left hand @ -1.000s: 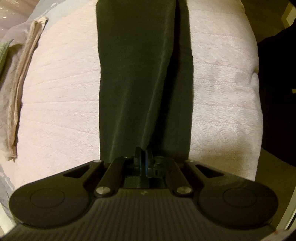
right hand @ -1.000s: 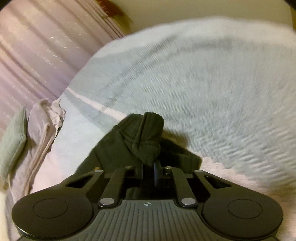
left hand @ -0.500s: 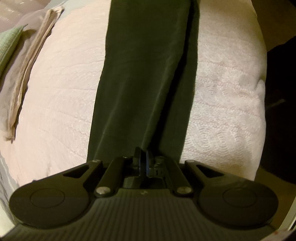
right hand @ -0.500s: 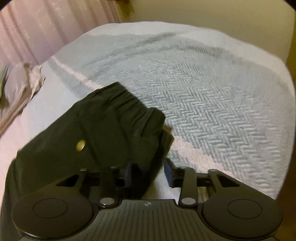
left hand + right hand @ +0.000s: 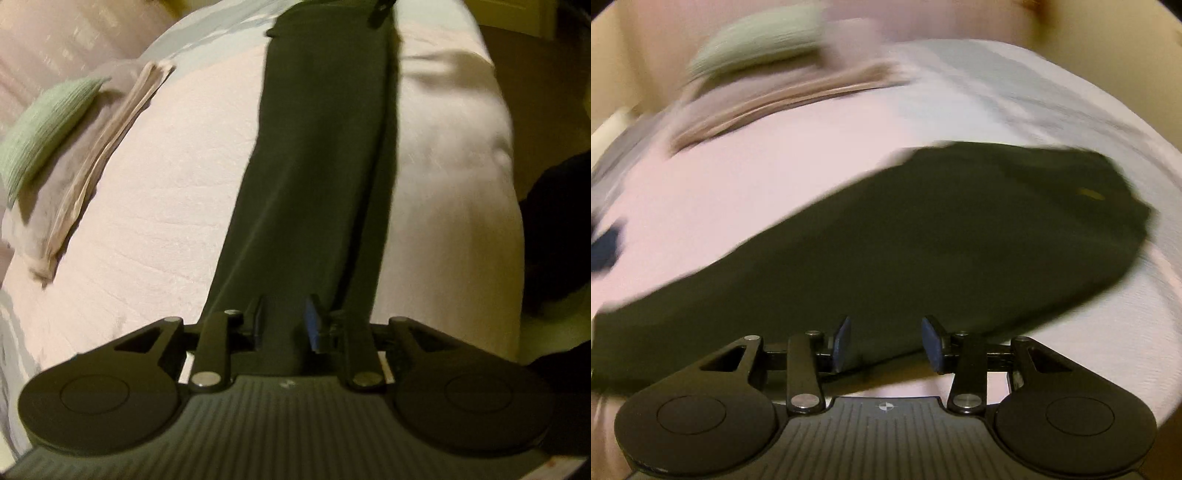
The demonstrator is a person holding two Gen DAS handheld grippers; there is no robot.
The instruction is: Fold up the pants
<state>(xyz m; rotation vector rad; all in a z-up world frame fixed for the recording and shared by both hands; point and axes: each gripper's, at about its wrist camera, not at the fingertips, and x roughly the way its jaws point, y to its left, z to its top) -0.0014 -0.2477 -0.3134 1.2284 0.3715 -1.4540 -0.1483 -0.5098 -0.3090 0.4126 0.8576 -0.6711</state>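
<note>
Dark green pants lie stretched lengthwise on the pink bed cover, legs together, running away from my left gripper. The left jaws stand slightly apart, with the near end of the pant legs lying loose between them. In the blurred right wrist view the pants lie across the frame, their waist end with a small gold button at the right. My right gripper is open at the near long edge of the pants, and its blue pads grip nothing.
A folded beige cloth and a green cushion lie along the bed's left side. The bed edge drops to a brown floor on the right, beside a dark shape. Grey-blue patterned cover lies beyond the waist.
Both grippers have let go of the pants: the right opened half a second ago and swung round to the pants' long side; the left jaws have just parted.
</note>
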